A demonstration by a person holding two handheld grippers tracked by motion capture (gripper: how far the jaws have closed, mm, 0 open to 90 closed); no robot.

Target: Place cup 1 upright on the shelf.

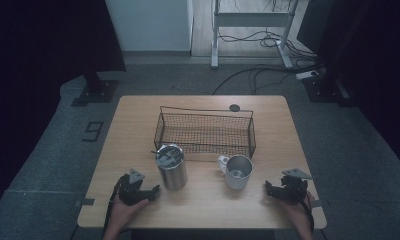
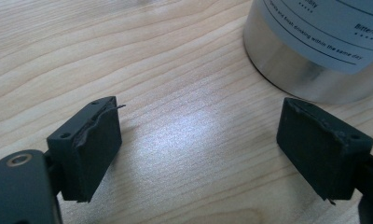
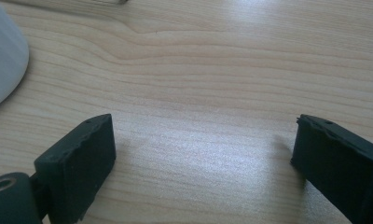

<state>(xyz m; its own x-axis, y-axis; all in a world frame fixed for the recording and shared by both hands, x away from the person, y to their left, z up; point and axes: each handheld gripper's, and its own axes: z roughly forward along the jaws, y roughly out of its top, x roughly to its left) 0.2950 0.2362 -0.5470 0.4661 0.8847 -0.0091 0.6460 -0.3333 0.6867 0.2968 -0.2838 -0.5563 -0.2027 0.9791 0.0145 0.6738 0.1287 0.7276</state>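
A light wooden table [image 1: 138, 125] bears a wire basket [image 1: 205, 131], steel tumbler [image 1: 171, 166] and mug [image 1: 236, 171]

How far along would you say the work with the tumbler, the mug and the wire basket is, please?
Nothing looks done yet: the dark wire mesh basket is empty. The lidded stainless steel tumbler and white ceramic mug stand on the wooden table. The left tool sits open beside the tumbler, the right tool open near the mug. All handling remains.
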